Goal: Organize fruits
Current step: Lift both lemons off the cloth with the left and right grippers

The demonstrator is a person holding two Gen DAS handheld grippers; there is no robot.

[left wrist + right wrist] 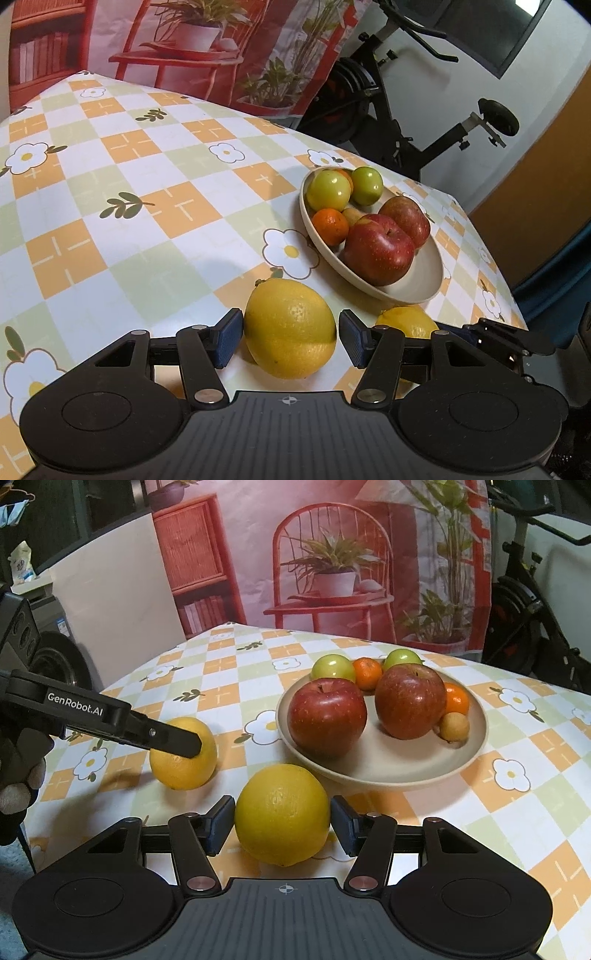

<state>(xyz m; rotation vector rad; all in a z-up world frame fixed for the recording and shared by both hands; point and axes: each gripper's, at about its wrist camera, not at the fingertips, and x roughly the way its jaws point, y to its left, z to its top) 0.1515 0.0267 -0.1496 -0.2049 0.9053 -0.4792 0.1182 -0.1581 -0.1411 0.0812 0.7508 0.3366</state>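
Two yellow lemons lie on the checked tablecloth in front of a beige plate point(424, 291) point(388, 768). My left gripper point(290, 338) is shut on the left lemon point(290, 328) point(183, 764), its blue pads pressed to both sides. One finger point(173, 740) of it crosses that lemon in the right wrist view. My right gripper point(283, 825) is shut on the other lemon point(282, 812) point(406, 321), pads against its flanks. Both lemons rest on the table. The plate carries two red apples point(327, 716), two green fruits point(328, 190), small oranges point(330, 225) and a small brownish fruit point(454, 725).
An exercise bike point(391, 122) point(524, 602) stands past the table's far right edge. A printed backdrop point(332, 572) of a red chair and plants hangs behind the table. A gloved hand point(18, 771) holds the left gripper at the table's left edge.
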